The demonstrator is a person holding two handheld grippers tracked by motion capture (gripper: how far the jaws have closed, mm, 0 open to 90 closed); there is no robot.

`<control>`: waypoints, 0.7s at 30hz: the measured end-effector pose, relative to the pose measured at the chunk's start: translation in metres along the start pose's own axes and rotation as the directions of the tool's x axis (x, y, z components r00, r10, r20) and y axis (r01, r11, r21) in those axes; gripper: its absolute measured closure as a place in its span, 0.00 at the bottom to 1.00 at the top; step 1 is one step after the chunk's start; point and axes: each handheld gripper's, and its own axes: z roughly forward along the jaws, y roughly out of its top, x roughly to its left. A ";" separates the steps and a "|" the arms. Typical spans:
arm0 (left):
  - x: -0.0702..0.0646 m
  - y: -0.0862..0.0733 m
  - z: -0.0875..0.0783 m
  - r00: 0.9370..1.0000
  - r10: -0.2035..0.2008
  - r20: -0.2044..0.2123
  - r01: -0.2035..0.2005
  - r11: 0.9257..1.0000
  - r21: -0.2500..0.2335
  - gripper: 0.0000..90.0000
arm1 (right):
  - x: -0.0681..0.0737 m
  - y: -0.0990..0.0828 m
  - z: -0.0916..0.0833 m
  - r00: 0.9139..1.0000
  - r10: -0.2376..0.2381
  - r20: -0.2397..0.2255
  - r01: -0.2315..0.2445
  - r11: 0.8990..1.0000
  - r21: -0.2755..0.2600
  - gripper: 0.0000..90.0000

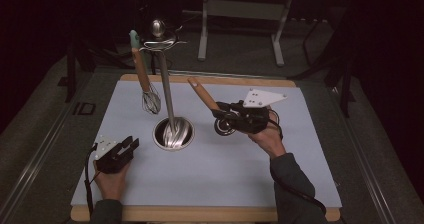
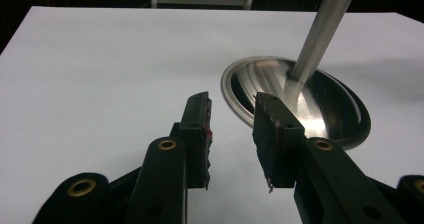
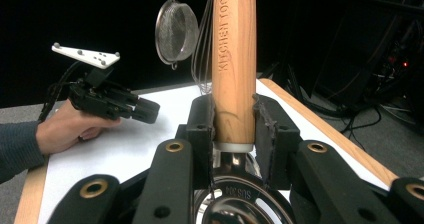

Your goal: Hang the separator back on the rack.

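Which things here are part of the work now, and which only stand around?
In the work:
right gripper, shut on the wooden-handled tool
rack, probably its goal

Standing around:
whisk
strainer
left gripper, open

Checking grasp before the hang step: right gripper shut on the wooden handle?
Shut. Right gripper pads press both sides of the wooden handle.

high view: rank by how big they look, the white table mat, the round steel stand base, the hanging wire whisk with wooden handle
1. White table mat, by far the largest.
2. Hanging wire whisk with wooden handle.
3. Round steel stand base.
The whisk hangs nearer the camera, so the last two are unsure.
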 end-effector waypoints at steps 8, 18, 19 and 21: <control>0.000 0.000 0.000 1.000 0.000 0.001 0.000 1.000 0.001 0.76 | 0.002 0.012 0.002 1.000 -0.020 -0.013 0.019 1.000 -0.023 0.79; 0.001 0.000 0.000 1.000 -0.002 0.005 0.002 1.000 -0.001 0.76 | 0.003 0.025 0.004 0.999 -0.054 0.004 0.054 0.998 -0.022 0.79; 0.000 0.000 0.000 1.000 -0.001 0.005 0.001 1.000 0.000 0.76 | 0.004 0.027 0.004 0.998 -0.057 0.005 0.057 0.998 -0.023 0.79; 0.000 0.000 0.000 1.000 0.000 0.004 0.000 1.000 0.000 0.76 | 0.003 0.029 0.004 0.998 -0.062 0.007 0.062 0.998 -0.026 0.79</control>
